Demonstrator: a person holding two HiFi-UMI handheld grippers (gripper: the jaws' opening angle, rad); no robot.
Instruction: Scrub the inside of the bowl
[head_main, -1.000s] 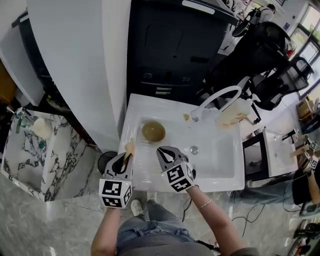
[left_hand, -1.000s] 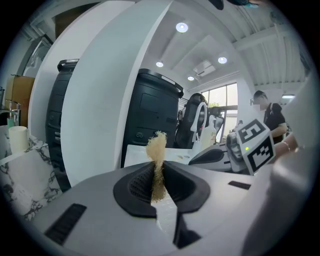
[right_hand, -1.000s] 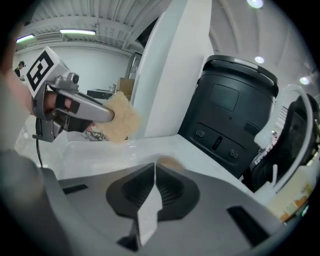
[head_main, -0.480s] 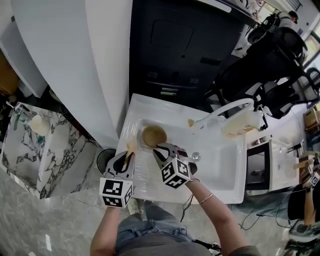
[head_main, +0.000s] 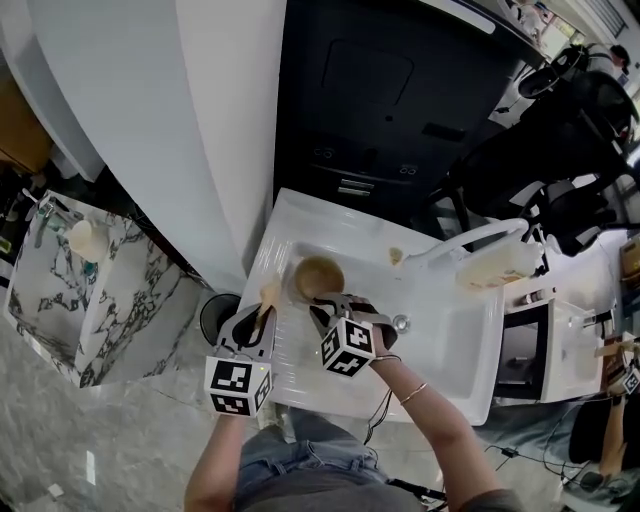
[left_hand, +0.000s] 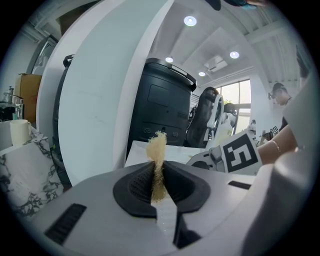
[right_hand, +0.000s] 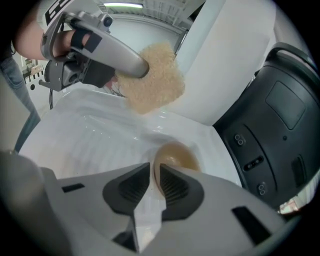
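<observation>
A tan bowl (head_main: 318, 275) sits at the far left of the white sink (head_main: 440, 345). My right gripper (head_main: 327, 306) is at the bowl's near rim; in the right gripper view its jaws stand nearly shut with that rim (right_hand: 156, 167) between them. The bowl's inside (right_hand: 177, 154) shows just beyond. My left gripper (head_main: 262, 316) is shut on a thin yellow sponge (head_main: 268, 294), held upright left of the bowl. The left gripper view shows that sponge (left_hand: 157, 155) pinched between the pads. In the right gripper view the sponge (right_hand: 152, 77) hangs above the sink's ribbed drainboard.
A white faucet (head_main: 470, 240) arches over the basin, with a soap bottle (head_main: 497, 264) beside it and a drain (head_main: 400, 322) in the middle. A black cabinet (head_main: 380, 90) and a white column (head_main: 230, 120) stand behind. A marble counter (head_main: 60, 290) lies at the left.
My right gripper has moved forward from in front of the bowl onto its near rim and closed there. The left gripper still holds the sponge, shifted slightly toward the bowl.
</observation>
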